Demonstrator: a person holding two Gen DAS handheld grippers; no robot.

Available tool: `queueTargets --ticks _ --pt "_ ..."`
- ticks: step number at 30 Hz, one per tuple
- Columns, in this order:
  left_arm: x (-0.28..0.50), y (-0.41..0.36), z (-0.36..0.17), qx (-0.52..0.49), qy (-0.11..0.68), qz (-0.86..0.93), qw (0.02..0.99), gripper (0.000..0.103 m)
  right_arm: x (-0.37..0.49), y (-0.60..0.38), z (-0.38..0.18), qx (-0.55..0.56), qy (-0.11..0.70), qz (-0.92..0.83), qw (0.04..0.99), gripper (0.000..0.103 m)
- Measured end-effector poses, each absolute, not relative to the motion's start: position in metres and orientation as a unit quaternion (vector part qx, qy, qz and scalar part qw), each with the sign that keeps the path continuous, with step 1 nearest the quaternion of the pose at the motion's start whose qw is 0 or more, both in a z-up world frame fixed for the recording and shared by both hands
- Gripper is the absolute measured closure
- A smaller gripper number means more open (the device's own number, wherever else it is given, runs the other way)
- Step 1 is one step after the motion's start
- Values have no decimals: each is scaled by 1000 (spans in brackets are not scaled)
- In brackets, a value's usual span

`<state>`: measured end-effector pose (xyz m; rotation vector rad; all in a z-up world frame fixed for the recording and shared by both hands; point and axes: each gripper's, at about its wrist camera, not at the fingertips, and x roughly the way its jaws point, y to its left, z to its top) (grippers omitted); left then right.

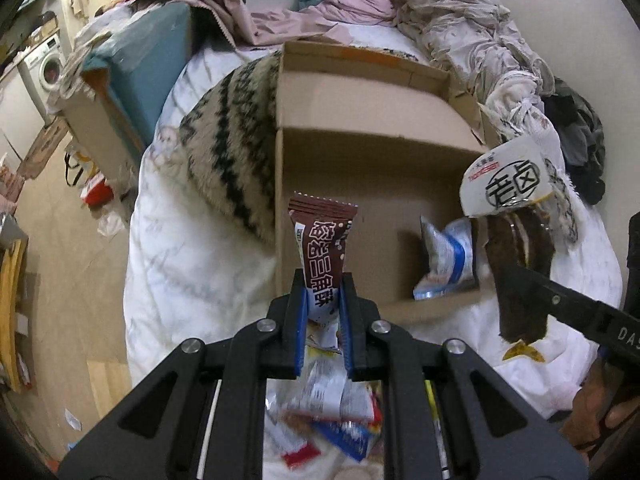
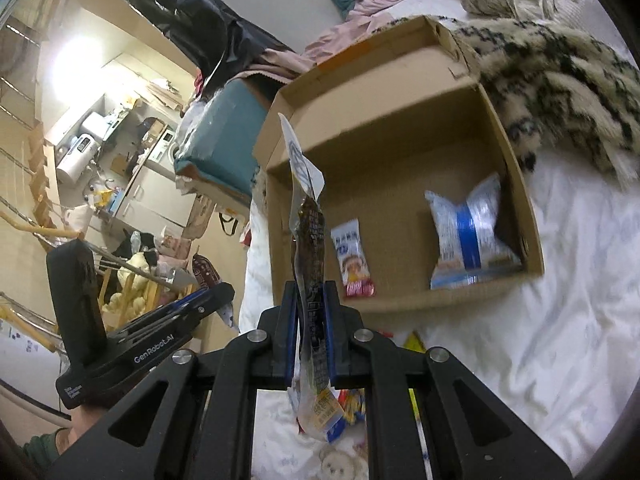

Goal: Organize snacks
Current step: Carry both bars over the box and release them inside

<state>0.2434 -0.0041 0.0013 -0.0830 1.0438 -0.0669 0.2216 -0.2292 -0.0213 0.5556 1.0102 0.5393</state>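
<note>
One cardboard box, two packets inside: blue-striped packet, small packet.

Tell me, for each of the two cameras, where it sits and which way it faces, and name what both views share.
Left wrist: sits behind the left gripper, facing down at the cardboard box on the bed; its jaws clamp a brown snack packet; the right gripper enters at right.
Right wrist: sits behind the right gripper, jaws clamped on a dark, clear-wrapped snack, facing the box; the left gripper shows at lower left.
Shared: the box, the blue-and-silver packet inside it, the patterned blanket.
</note>
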Motion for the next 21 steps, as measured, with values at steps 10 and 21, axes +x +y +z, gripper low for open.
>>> queueTargets --ticks 10,21 --pt "271 -27 -32 2 468 -68 881 91 271 -235 -60 282 478 225 801 91" --pt "275 -20 -55 0 477 -36 878 89 278 -229 -95 276 497 208 796 91"
